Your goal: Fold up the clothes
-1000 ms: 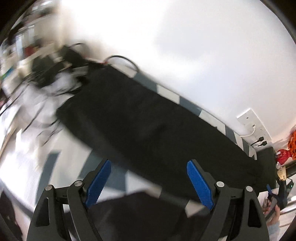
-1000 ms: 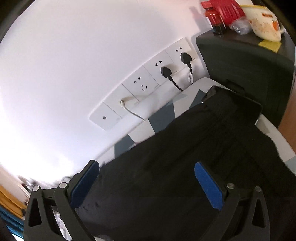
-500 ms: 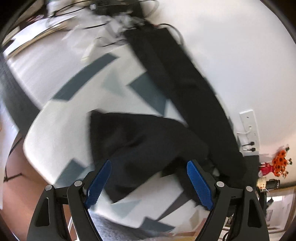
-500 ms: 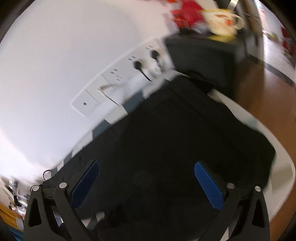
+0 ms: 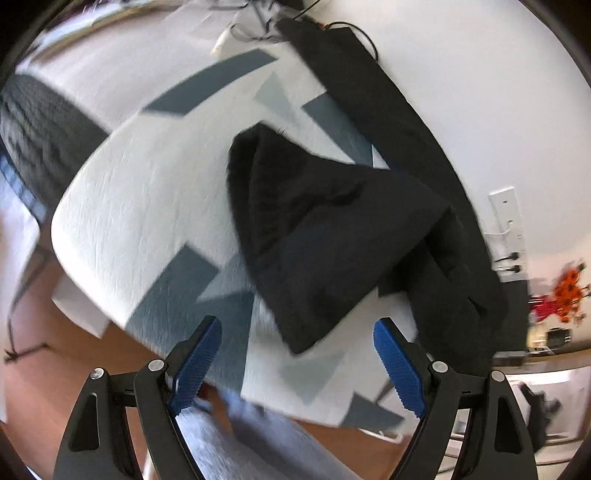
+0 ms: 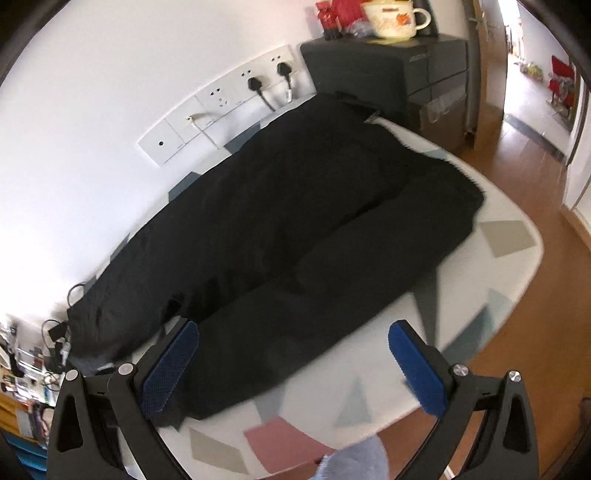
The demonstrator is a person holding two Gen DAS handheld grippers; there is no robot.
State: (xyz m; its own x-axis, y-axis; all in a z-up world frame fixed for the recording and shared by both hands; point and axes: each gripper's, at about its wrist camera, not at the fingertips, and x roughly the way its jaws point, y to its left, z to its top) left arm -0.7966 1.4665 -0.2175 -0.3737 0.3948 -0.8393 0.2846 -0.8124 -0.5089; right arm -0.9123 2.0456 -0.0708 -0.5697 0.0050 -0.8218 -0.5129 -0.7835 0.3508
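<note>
Table: a white tabletop [image 5: 147, 206] with grey and pink geometric patches, its far edge against a white wall.
Garment: a black garment [image 6: 295, 229] stretches along the far edge by the wall; one part is folded back toward the near edge, ending in a point [image 5: 306, 339] near the middle.
Cabinet: a dark cabinet [image 6: 406, 74] stands past the table's right end, a mug [image 6: 395, 18] on top.
Sockets: a wall socket strip [image 6: 221, 99] sits just above the far edge.
Left gripper: left gripper [image 5: 295, 363] hangs above the near edge, jaws wide, nothing between them.
Right gripper: right gripper [image 6: 293, 365] hovers over the garment's near fold, jaws wide, holding nothing.
</note>
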